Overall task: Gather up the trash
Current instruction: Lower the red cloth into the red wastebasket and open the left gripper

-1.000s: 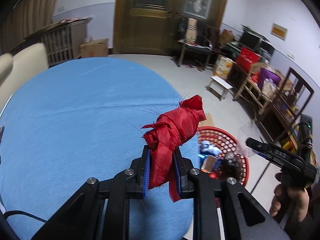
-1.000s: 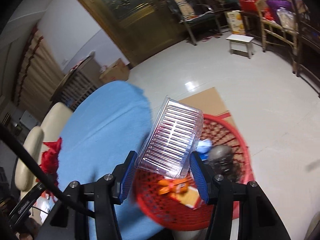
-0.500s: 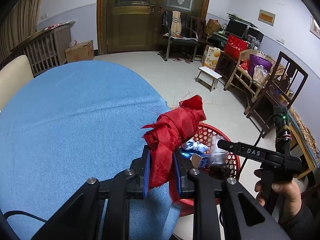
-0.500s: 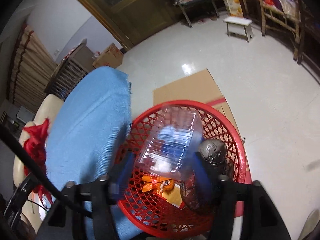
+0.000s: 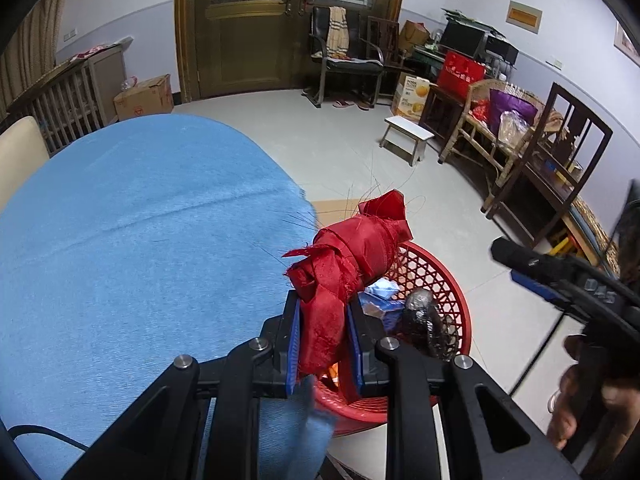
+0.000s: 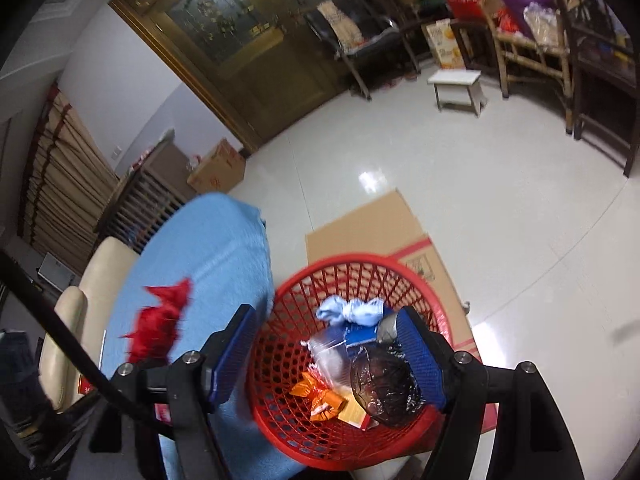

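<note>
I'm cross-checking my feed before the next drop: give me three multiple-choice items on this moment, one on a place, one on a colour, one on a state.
1. Where does the red plastic lattice basket stand?
A. on the floor beside the table with the blue cloth
B. on top of the table
C. on the white stool

2. What colour is the crumpled fabric bundle in the left claw?
A. yellow
B. red
C. green

3. How is the right claw?
A. clamped on a clear plastic tray
B. shut on nothing
C. open with nothing between its pads

Answers: 1 A, the basket sits on floor and cardboard next to the table's edge. 2 B, the fabric pinched between the blue pads is red. 3 C, its blue pads stand apart above the basket, gripping nothing.
</note>
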A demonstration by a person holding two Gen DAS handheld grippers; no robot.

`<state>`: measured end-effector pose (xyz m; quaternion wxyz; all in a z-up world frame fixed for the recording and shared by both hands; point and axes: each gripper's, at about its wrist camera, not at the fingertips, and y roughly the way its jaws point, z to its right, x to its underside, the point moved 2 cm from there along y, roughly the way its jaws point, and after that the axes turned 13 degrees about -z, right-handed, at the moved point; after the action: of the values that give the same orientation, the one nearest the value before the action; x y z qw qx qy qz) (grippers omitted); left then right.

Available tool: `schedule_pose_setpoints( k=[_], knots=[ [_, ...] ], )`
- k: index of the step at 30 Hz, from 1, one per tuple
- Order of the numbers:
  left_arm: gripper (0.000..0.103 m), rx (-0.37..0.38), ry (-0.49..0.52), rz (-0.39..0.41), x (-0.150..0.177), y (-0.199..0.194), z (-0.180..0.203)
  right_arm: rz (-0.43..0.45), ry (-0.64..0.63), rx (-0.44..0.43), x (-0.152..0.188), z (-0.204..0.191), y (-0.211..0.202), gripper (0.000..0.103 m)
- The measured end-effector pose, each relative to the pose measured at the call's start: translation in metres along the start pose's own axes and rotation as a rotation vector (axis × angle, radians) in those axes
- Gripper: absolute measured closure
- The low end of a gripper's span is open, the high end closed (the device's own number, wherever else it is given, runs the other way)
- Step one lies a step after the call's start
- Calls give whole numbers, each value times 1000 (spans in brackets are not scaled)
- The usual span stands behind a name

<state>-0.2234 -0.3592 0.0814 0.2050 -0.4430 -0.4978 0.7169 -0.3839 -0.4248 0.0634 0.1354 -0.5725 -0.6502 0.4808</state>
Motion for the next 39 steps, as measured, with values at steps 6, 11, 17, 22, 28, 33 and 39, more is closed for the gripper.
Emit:
schedule_pose_setpoints(
  k=[6, 11, 17, 22, 28, 33, 39],
  knots=[
    [81, -1, 16, -20, 1, 6, 10, 31, 10, -27, 3, 2, -23, 27],
    [81, -3, 22, -36, -1, 10, 16, 52, 20, -55, 3, 2, -32, 27],
    [81, -7, 30, -51, -3, 18, 23, 51, 24, -82, 4, 1, -37, 27],
    [81, -8, 34, -61, -3, 22, 26, 53, 28, -84, 6, 4, -38, 27],
    [81, -6, 37, -70, -5, 27, 28, 49, 40, -81, 8, 8, -38, 27],
    [81, -4, 38, -75, -5, 30, 30, 75, 45, -66, 7, 8, -46, 26],
    [81, -8, 37, -83, -5, 34, 30, 131, 55, -25, 5, 10, -60, 25]
  ],
)
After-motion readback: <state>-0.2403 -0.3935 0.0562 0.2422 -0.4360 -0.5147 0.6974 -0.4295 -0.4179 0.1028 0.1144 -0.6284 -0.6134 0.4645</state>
